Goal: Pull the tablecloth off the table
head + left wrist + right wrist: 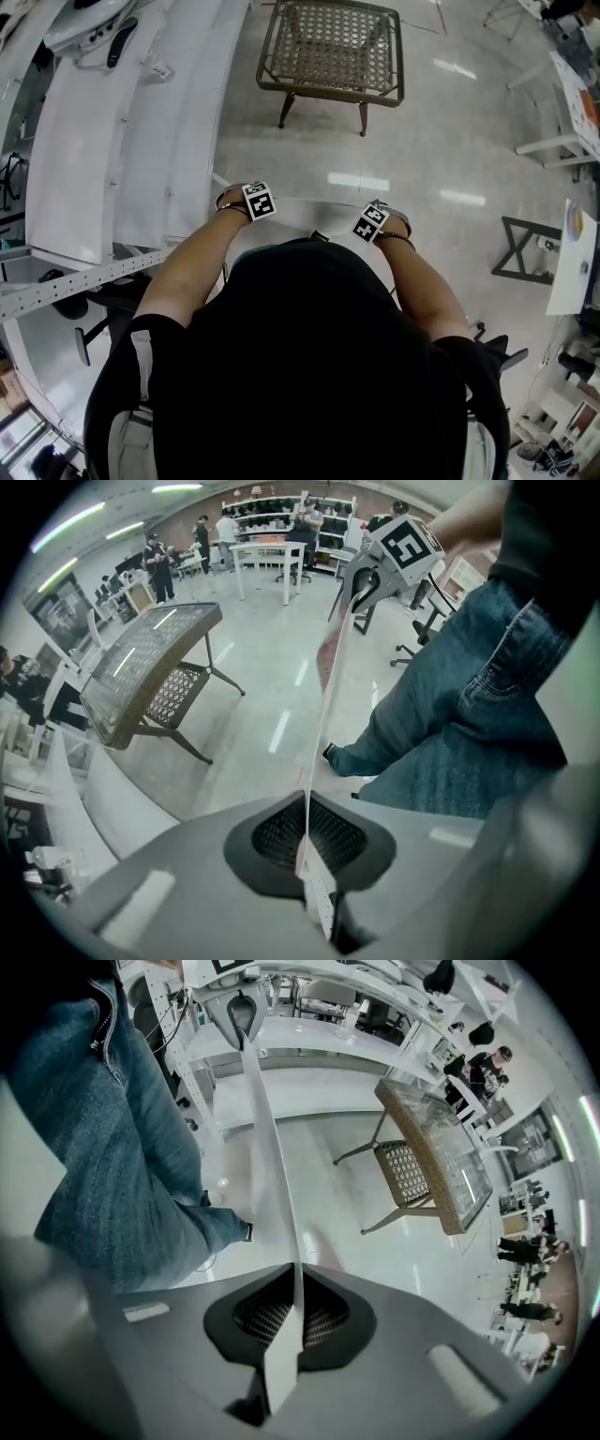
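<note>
Pale tablecloth (pixel 326 714) clamped in both grippers, clear of the table.

The jaws of the left gripper (pixel 307 832) are pressed together on the thin edge of the cloth, and the jaws of the right gripper (pixel 295 1312) are pinched shut on the same edge further along. The sheet is seen edge-on in both gripper views, stretched taut from one gripper to the other. Both grippers are held pointing down in front of the person, whose jeans leg (pixel 450 714) is seen just beside the cloth. The wicker table (pixel 330 52) is left uncovered, its glass top exposed, well apart from the grippers on the glossy floor (pixel 422 141).
</note>
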Tool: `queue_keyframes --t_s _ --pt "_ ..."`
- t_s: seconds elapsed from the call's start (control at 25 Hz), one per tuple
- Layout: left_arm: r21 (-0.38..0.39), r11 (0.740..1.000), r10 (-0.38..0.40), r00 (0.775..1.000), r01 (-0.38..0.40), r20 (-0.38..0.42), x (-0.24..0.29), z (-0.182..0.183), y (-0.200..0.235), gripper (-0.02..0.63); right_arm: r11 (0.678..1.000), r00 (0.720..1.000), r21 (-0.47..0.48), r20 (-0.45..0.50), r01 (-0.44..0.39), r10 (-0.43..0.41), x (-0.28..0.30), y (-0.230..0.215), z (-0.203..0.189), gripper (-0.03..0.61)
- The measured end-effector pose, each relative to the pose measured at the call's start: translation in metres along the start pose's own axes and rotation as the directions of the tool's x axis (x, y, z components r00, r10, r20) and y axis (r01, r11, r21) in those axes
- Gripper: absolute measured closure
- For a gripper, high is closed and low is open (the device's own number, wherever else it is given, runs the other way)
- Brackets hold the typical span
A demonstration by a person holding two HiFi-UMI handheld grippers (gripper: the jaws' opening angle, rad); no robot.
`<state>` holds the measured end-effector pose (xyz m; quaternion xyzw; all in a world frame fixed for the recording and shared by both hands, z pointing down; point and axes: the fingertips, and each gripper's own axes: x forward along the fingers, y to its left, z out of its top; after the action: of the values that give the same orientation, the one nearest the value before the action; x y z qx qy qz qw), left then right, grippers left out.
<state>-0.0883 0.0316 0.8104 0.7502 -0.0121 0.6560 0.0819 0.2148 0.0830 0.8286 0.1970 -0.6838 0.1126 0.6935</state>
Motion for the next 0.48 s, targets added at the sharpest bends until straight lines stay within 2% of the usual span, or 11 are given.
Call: queue_keyframes --t_s 0.2,0.48 --pt "0.032 0.999 -0.042 0.999 0.043 -0.006 0.004 -0.024 -0.024 0.612 0.999 0.999 0.024 -0.022 -0.046 0.046 -0.003 0.044 0.004 0.546" --pt "0.036 0.996 -0.084 0.996 0.084 0.001 0.009 -0.071 -0.062 0.612 0.997 0.998 0.067 -0.036 -0.045 0.047 -0.013 0.098 0.021 0.546"
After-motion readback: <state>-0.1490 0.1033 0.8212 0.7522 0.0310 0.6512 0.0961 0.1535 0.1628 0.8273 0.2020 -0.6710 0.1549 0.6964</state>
